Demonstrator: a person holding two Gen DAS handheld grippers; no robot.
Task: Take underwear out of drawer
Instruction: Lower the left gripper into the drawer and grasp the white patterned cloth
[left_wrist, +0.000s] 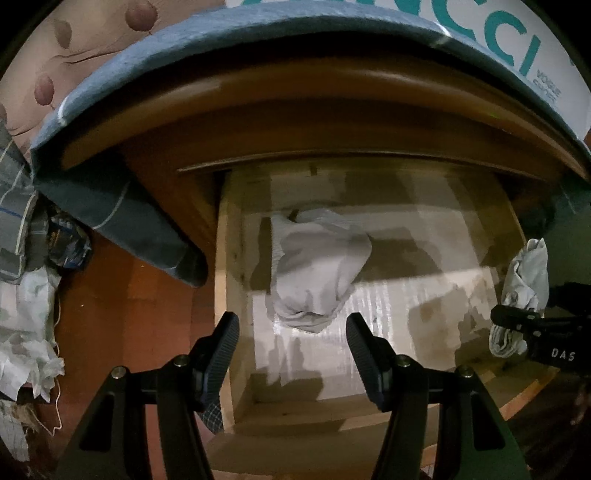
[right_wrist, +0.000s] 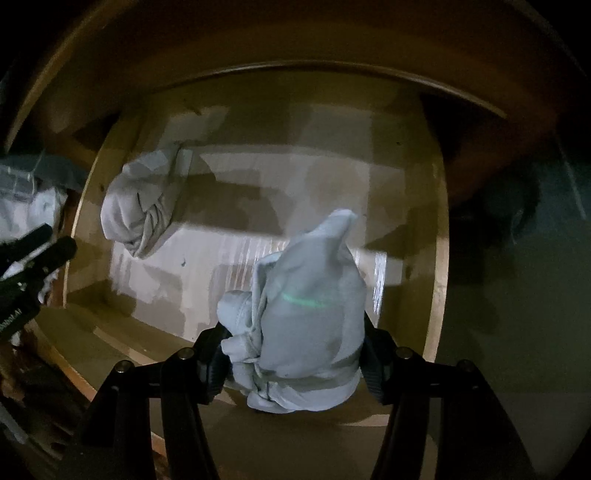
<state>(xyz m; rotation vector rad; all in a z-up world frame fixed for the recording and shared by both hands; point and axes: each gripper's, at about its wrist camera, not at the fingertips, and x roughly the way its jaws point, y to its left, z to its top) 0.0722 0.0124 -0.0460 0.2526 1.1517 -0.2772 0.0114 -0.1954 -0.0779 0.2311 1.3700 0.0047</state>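
The left gripper (left_wrist: 291, 345) was black, with ribbed dark pads and brass-coloured screws at its hinged arms. The right gripper (right_wrist: 295, 354) matched it; white letters "DAS" marked its side.

The open light-wood drawer (left_wrist: 225, 258) has a pale, streaky bottom panel, lit in a bright band across the middle and shadowed toward the back. One crumpled pale grey piece of underwear (left_wrist: 317, 269) lies directly on that panel, near the drawer's left wall and toward its back (right_wrist: 136, 210). Beside the drawer runs a reddish-brown wooden floor (left_wrist: 129, 314), with what seems crumpled white paper (left_wrist: 26, 332) lying on it.
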